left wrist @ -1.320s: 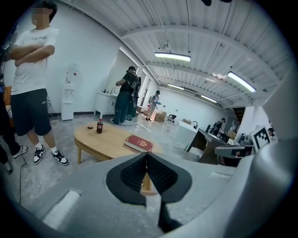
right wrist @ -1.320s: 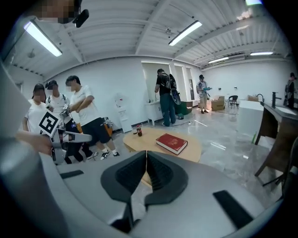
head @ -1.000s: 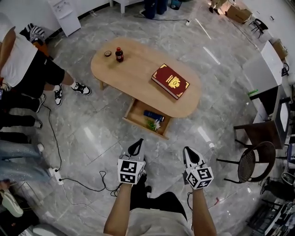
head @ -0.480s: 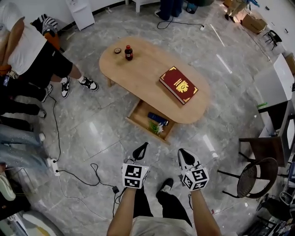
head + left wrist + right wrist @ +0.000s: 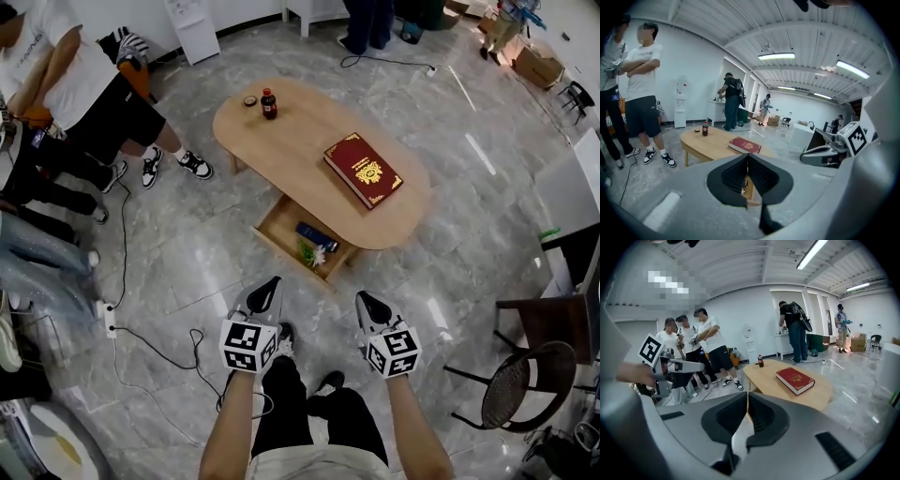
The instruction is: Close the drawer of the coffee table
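An oval wooden coffee table (image 5: pixel 300 150) stands on a grey marble floor (image 5: pixel 450 244), with onlookers (image 5: pixel 80 89) beyond its left end. The table's drawer (image 5: pixel 284 225) hangs open on the near side, with small items inside. Nearer than the drawer, two outstretched forearms hold the left gripper (image 5: pixel 272 281) and right gripper (image 5: pixel 362 298) side by side, tilted slightly downward. Both grippers' jaws are pressed together, empty. A strip of floor separates them from the drawer. On the tabletop sit a red book (image 5: pixel 362 169) and a small bottle (image 5: pixel 269 103).

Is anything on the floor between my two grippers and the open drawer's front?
Nothing visible. Only bare floor lies between the left gripper, the right gripper and the drawer front. The things in the drawer appear to sit below its rim.
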Action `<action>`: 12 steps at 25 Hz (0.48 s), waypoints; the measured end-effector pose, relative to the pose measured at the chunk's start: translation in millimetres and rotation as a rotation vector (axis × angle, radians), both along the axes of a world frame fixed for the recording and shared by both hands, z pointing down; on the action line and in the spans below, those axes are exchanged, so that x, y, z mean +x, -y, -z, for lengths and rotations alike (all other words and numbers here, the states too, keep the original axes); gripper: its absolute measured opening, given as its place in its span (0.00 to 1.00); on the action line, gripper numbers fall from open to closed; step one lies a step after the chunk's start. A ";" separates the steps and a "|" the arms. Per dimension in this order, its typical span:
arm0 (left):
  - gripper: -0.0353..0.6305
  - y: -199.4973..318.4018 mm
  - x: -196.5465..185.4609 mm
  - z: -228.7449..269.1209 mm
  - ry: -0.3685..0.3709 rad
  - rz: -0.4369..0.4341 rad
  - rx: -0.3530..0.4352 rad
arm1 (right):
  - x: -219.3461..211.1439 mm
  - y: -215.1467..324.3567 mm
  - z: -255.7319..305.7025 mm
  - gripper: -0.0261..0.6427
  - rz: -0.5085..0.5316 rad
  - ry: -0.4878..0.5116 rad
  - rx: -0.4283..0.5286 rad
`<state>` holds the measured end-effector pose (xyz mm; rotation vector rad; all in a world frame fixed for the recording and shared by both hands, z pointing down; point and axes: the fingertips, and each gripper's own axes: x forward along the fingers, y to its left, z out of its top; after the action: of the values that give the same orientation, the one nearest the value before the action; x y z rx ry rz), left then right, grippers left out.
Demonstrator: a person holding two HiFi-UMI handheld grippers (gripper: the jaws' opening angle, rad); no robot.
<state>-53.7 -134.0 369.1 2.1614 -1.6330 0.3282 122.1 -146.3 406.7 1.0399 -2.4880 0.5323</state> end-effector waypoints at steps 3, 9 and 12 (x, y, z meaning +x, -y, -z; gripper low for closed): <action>0.07 0.8 -1.7 -37.9 0.030 -0.004 -0.009 | 11.5 2.5 -37.5 0.07 0.016 -0.014 0.020; 0.07 34.0 -23.9 -147.8 0.066 -0.006 0.017 | 7.2 24.1 -149.6 0.07 0.051 -0.005 0.062; 0.07 56.1 -39.5 -201.0 0.086 0.006 0.052 | -2.6 38.8 -197.9 0.07 0.075 0.054 0.116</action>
<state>-93.2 -190.1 570.1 2.2083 -1.7117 0.3870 119.5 -185.0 604.6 0.9815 -2.6212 0.4031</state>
